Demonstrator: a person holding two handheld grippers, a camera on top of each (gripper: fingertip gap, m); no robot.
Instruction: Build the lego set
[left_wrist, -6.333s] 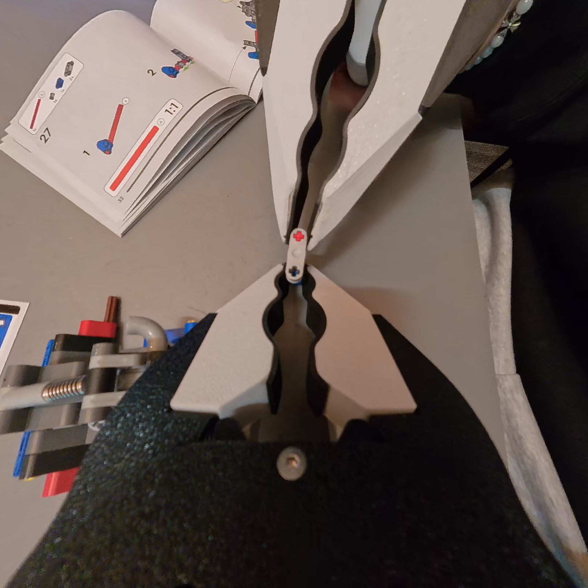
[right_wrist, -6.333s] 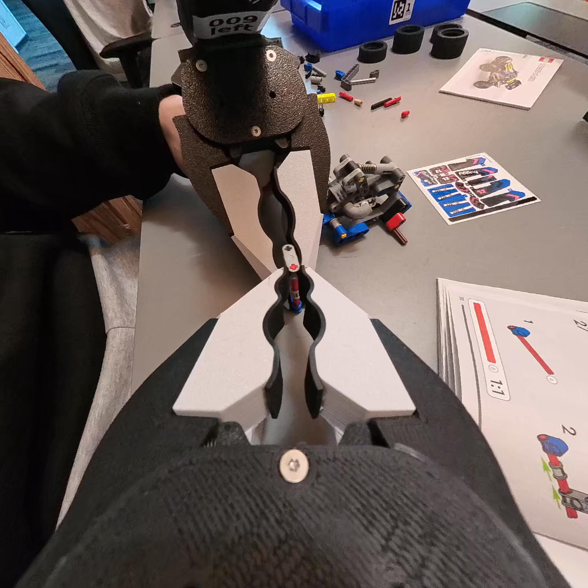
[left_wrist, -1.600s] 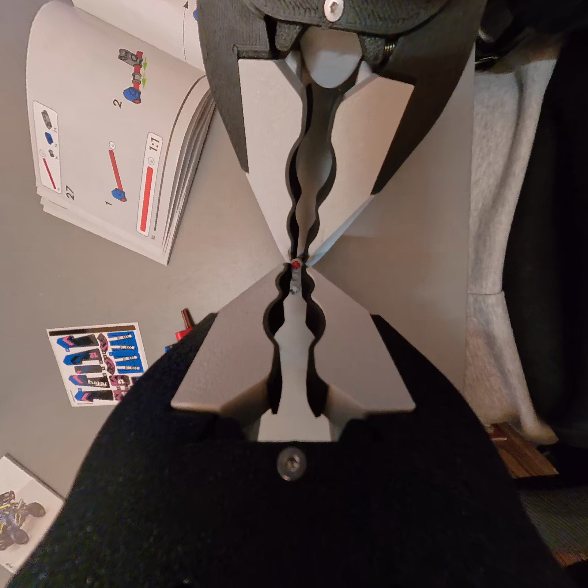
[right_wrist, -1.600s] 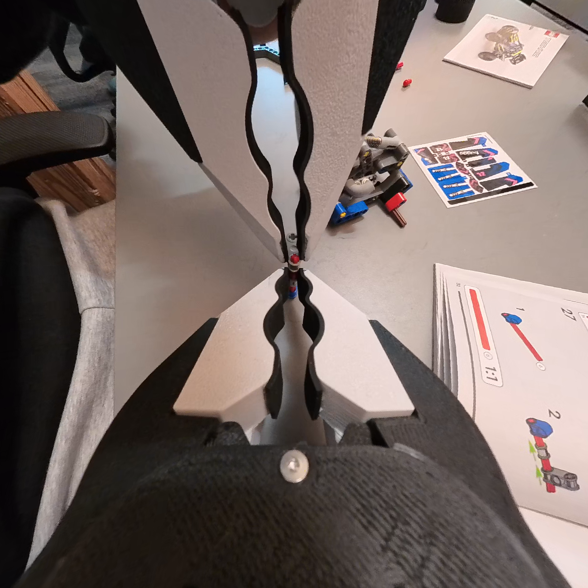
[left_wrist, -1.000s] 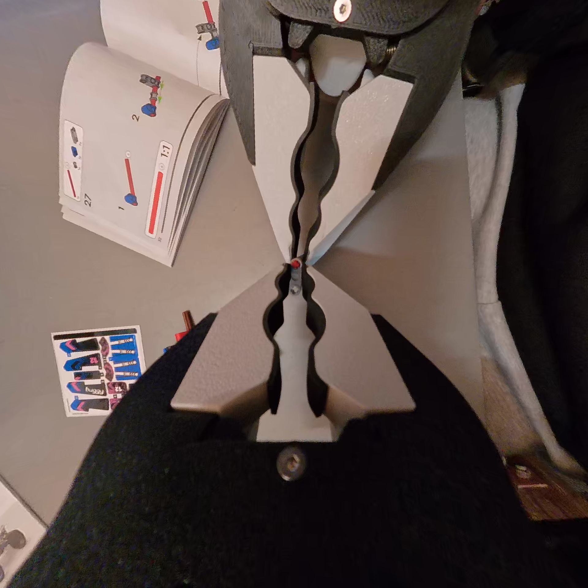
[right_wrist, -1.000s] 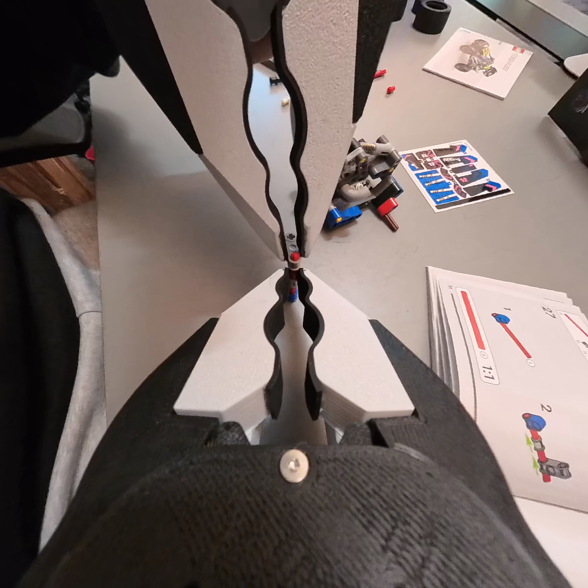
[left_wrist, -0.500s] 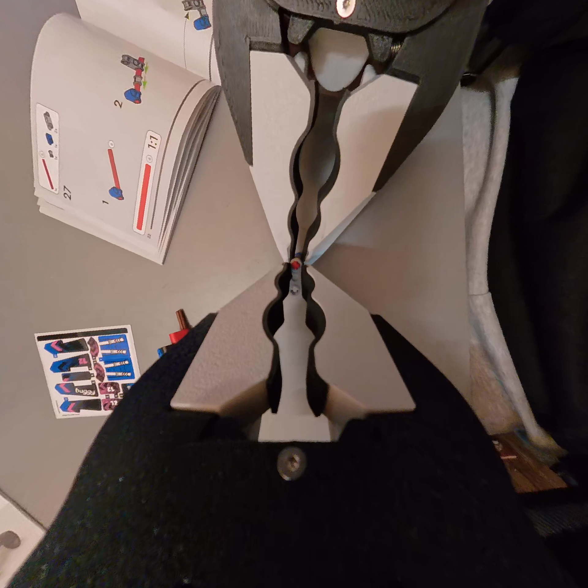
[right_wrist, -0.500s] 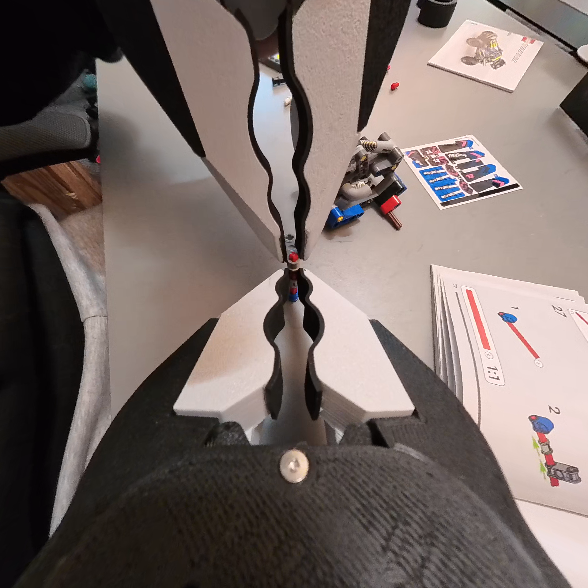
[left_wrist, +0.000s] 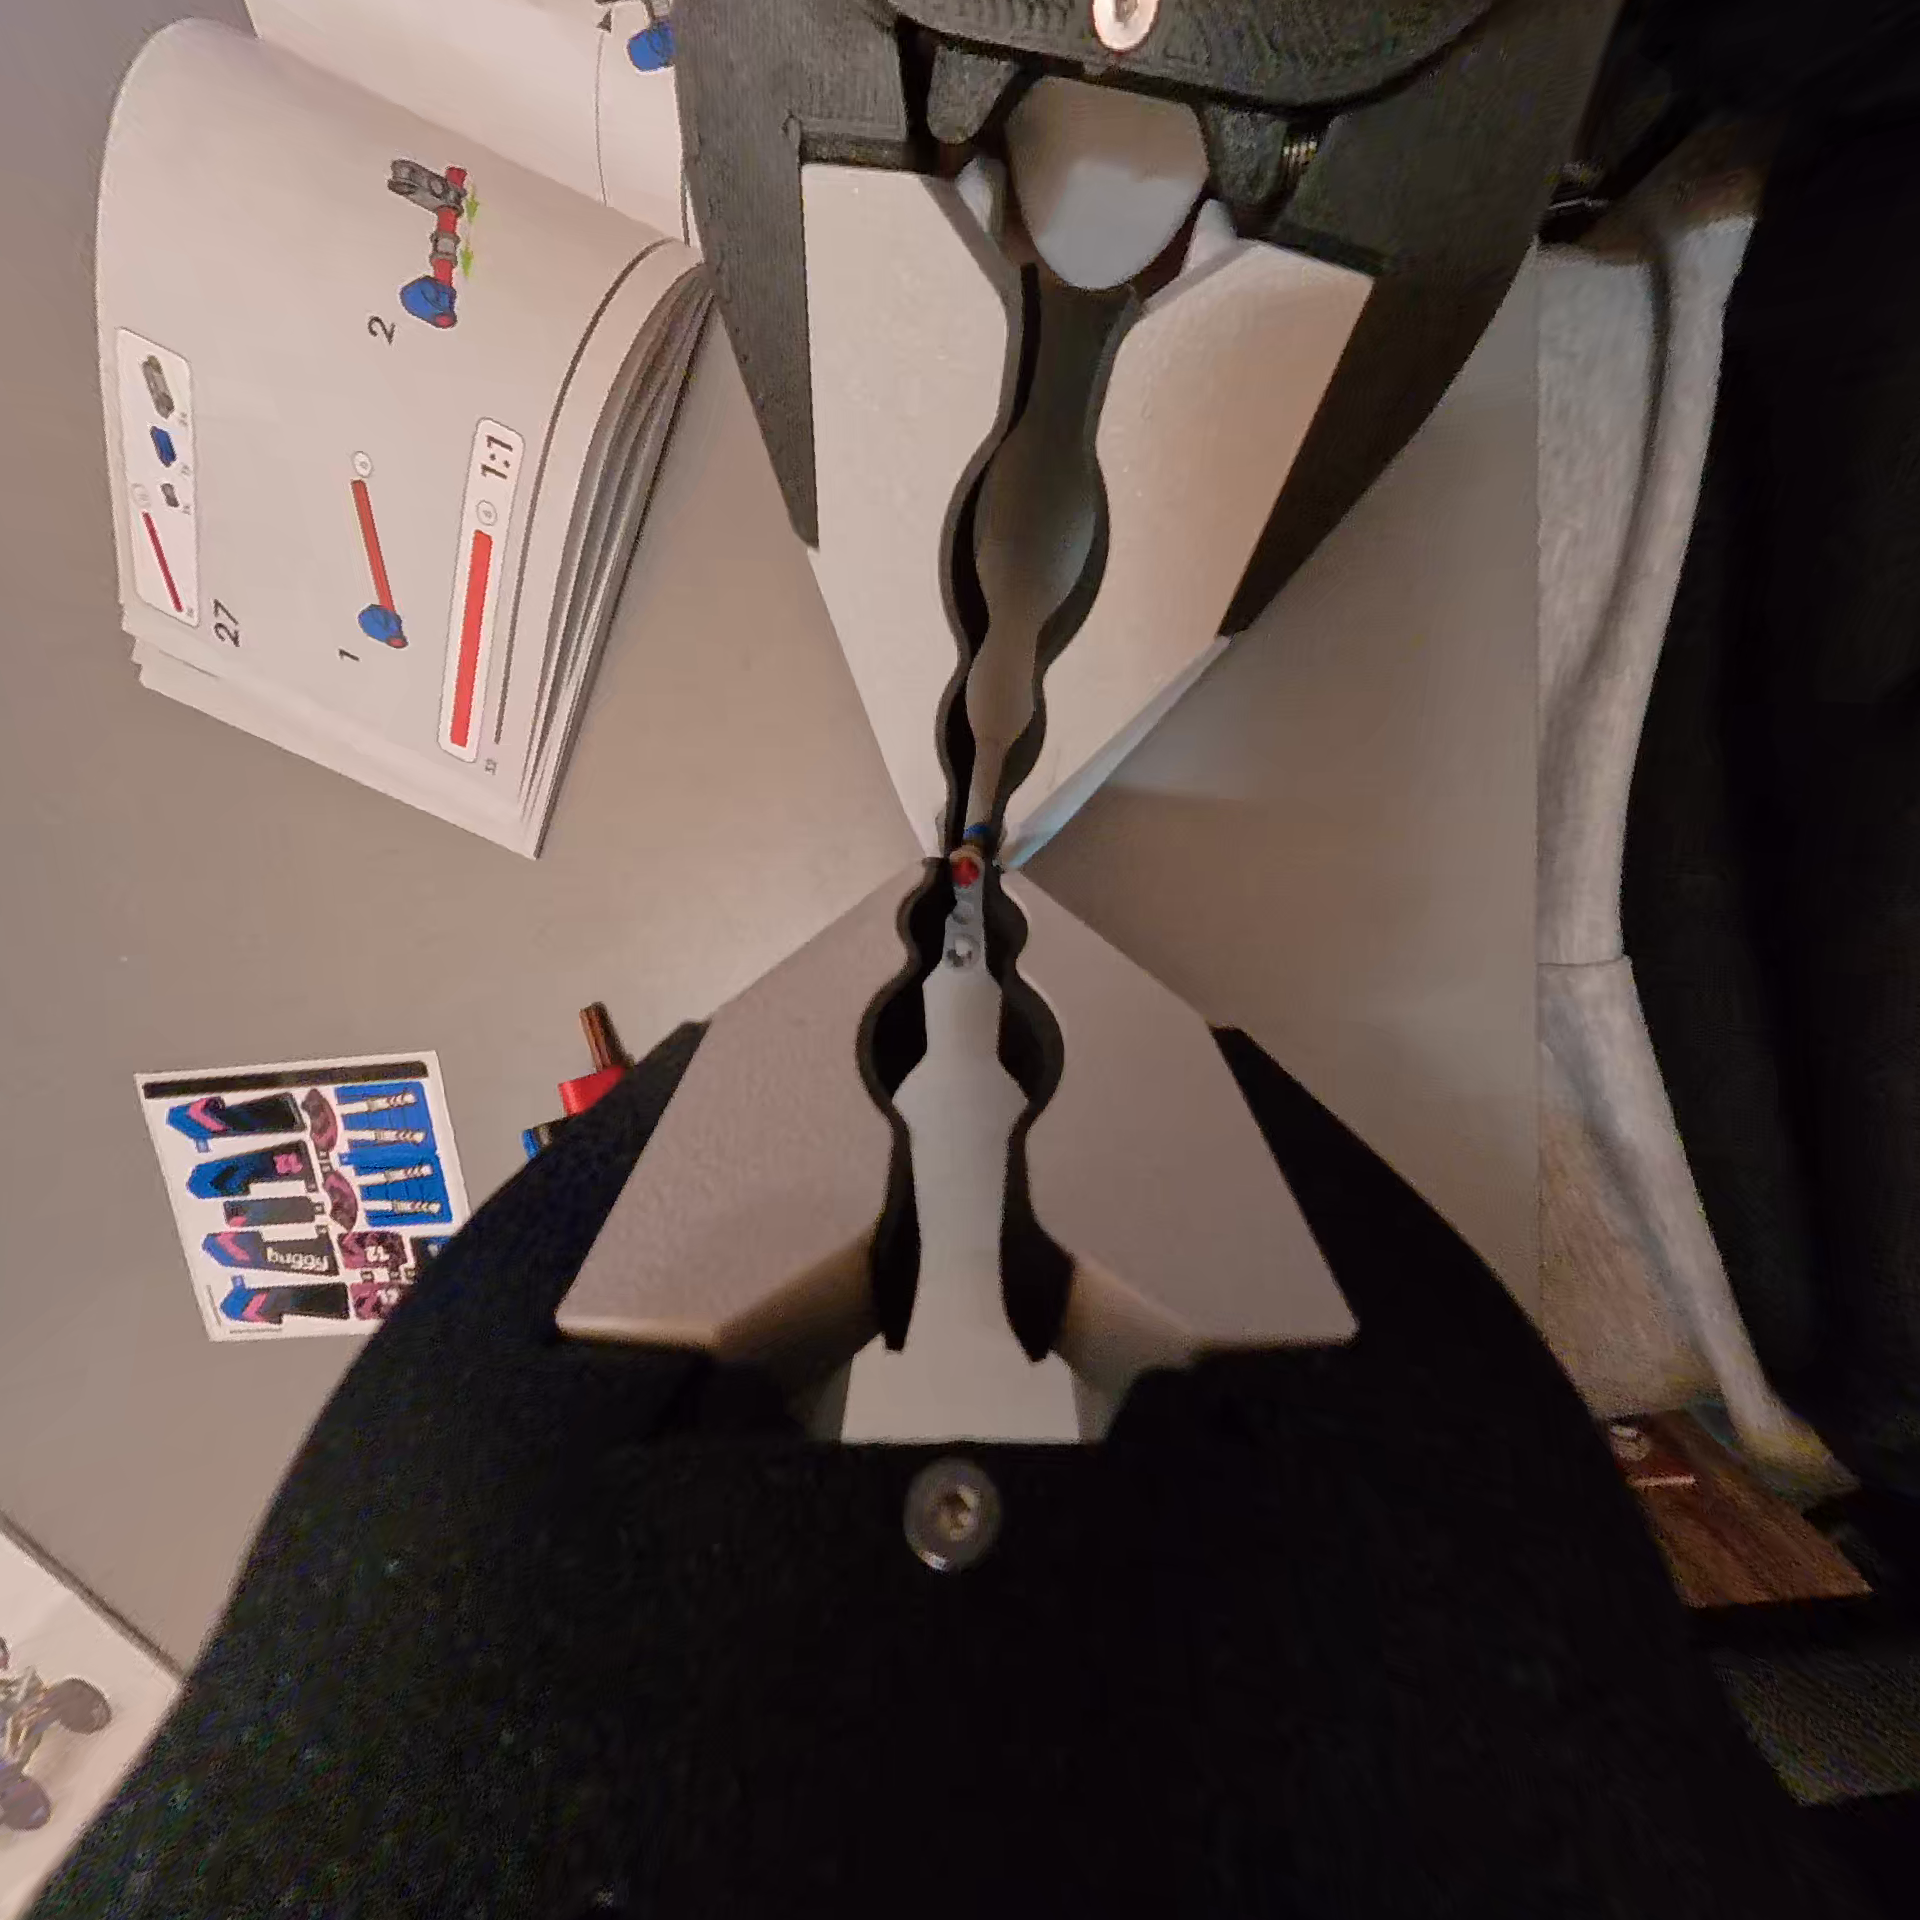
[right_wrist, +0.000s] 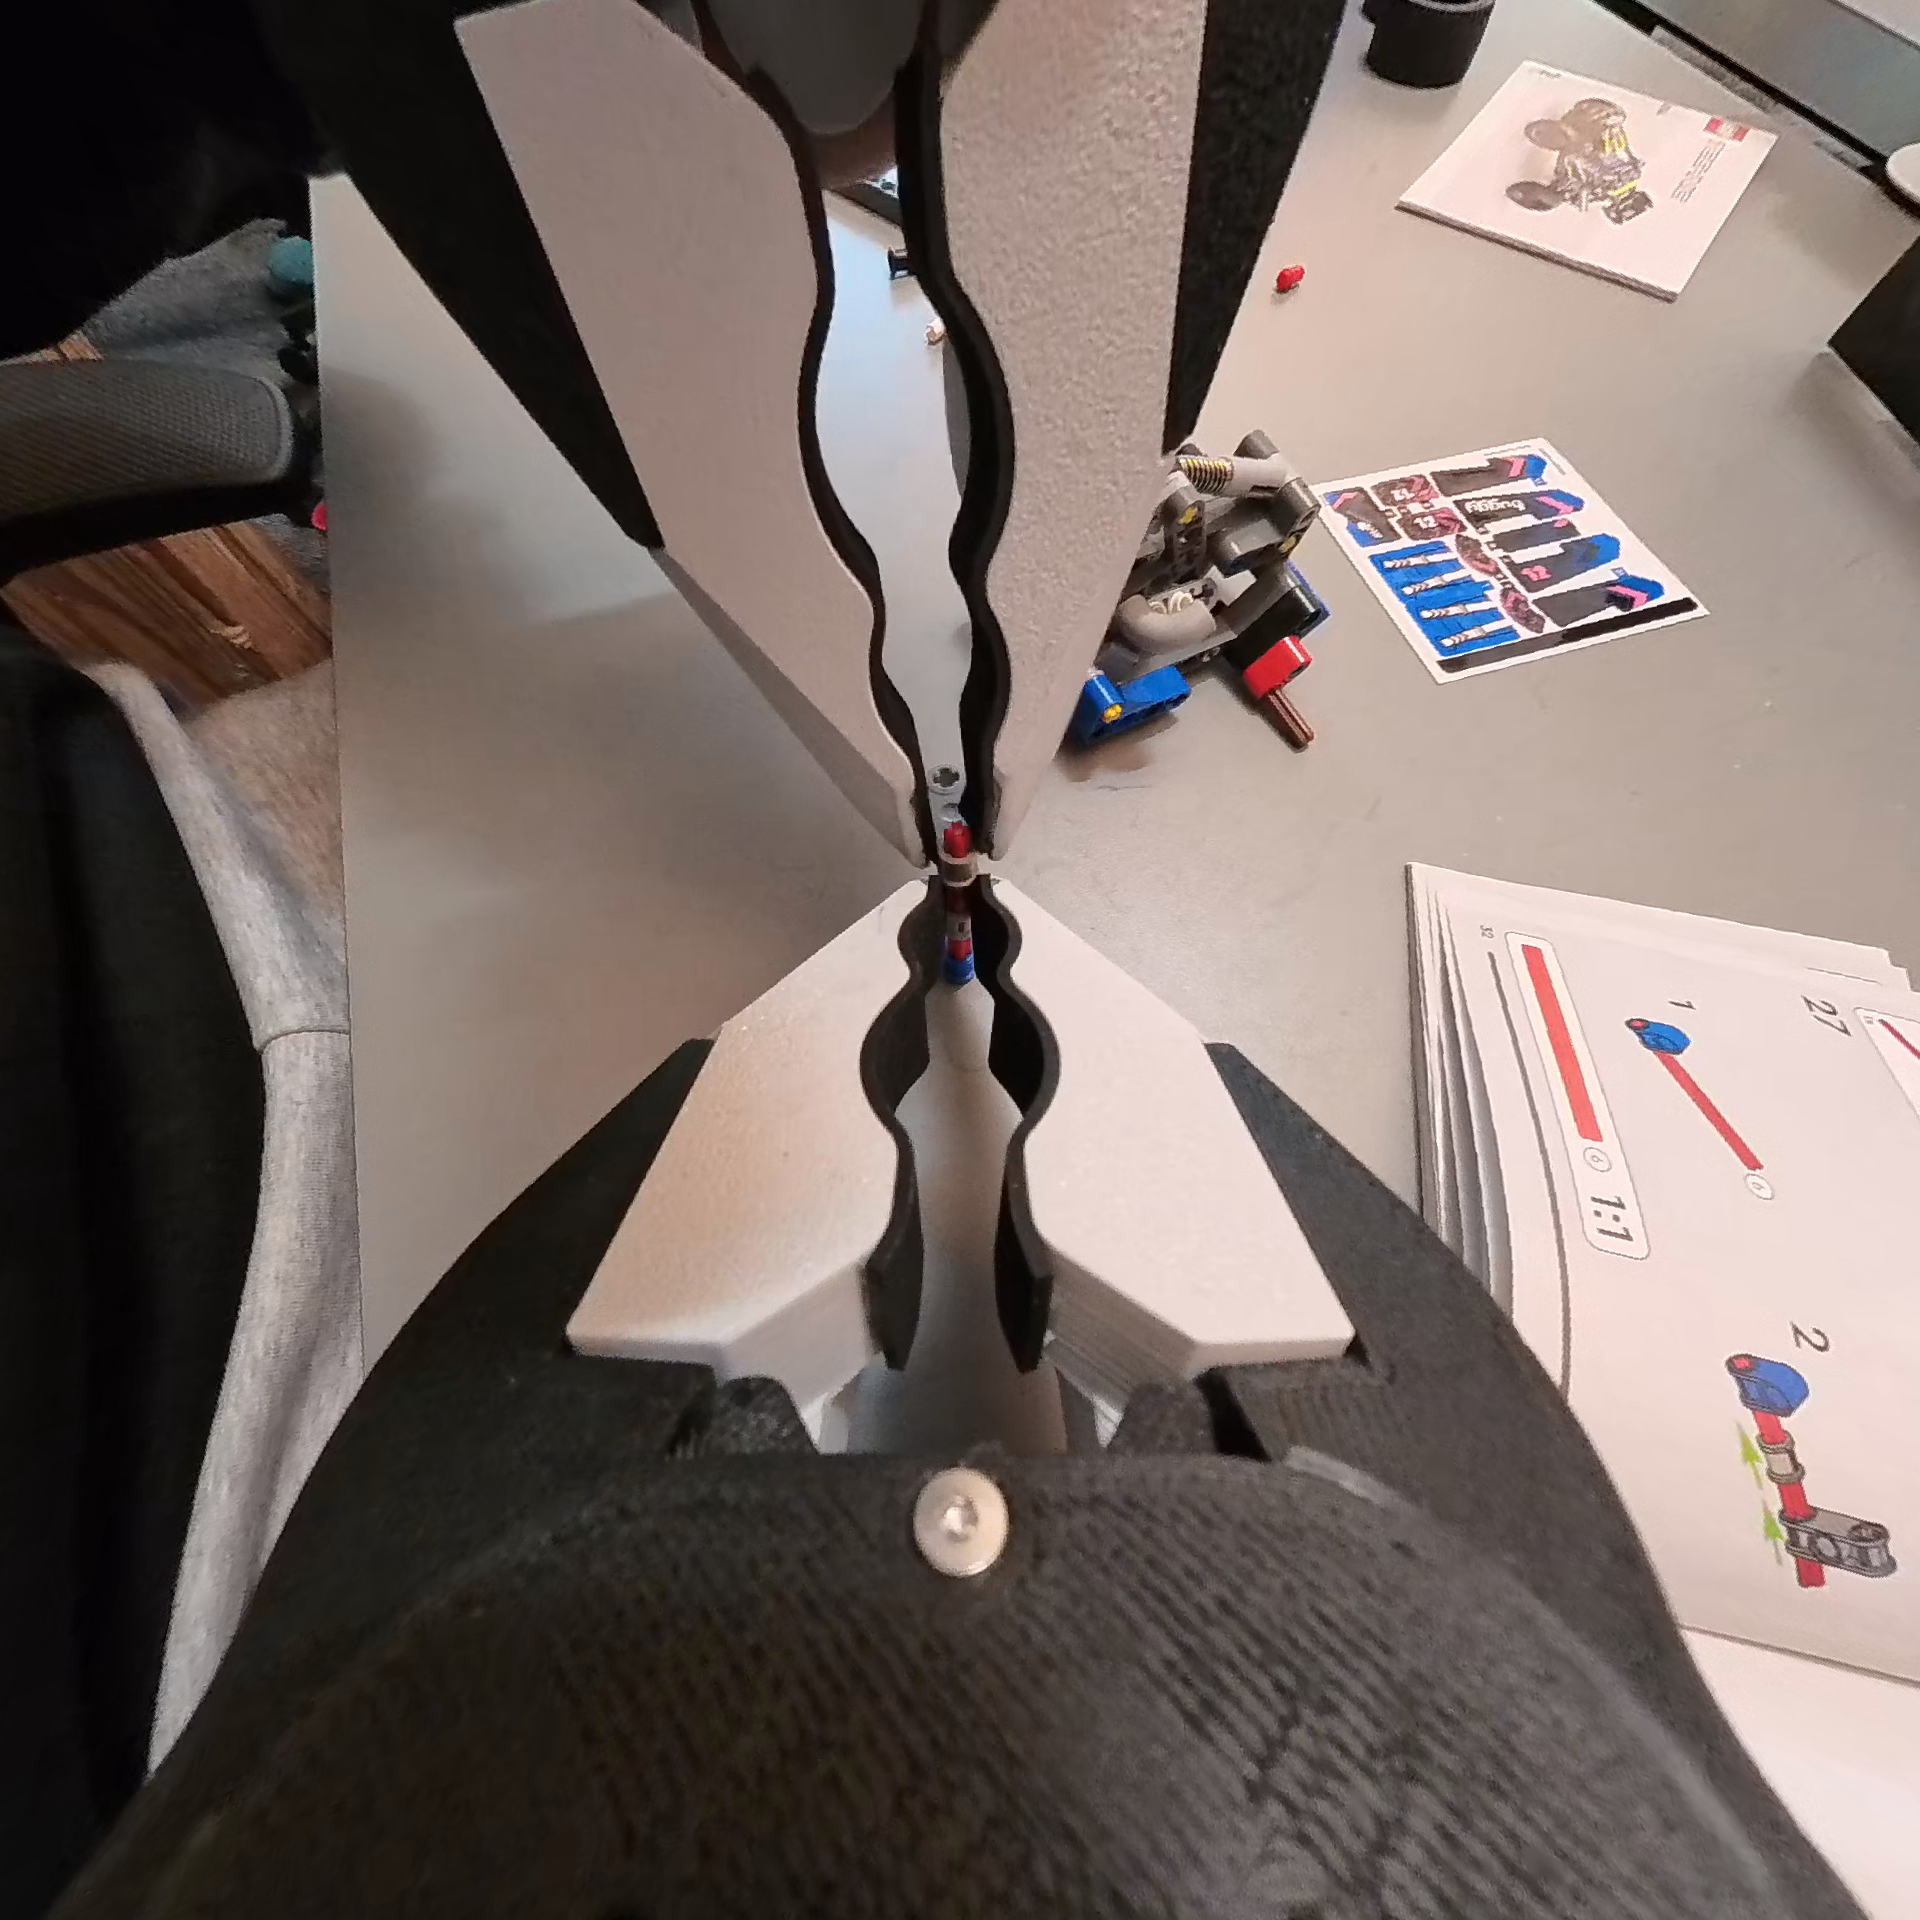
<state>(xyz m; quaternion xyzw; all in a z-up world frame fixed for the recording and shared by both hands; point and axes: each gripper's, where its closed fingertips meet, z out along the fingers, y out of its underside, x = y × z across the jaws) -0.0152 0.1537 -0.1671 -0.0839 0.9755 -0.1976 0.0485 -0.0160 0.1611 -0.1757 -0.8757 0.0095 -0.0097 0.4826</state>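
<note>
A: What does each hand-held gripper carry?

B: The left hand-held gripper (left_wrist: 964, 904) is closed on a small grey liftarm (left_wrist: 962, 930). The right hand-held gripper (right_wrist: 958, 896) is clamped on a red axle (right_wrist: 957, 914) with a blue piece on its near end. The two meet tip to tip above the grey worktop (right_wrist: 582, 727), and the axle's red tip sits at the liftarm's end hole.

A: And beyond the tips?

B: The open instruction booklet (right_wrist: 1683, 1195) lies near the right gripper. Farther off stands the part-built grey, blue and red chassis (right_wrist: 1216, 592), with the sticker sheet (right_wrist: 1507, 571) just beside it. A second booklet (right_wrist: 1579, 177) and loose red pins lie farthest back.
</note>
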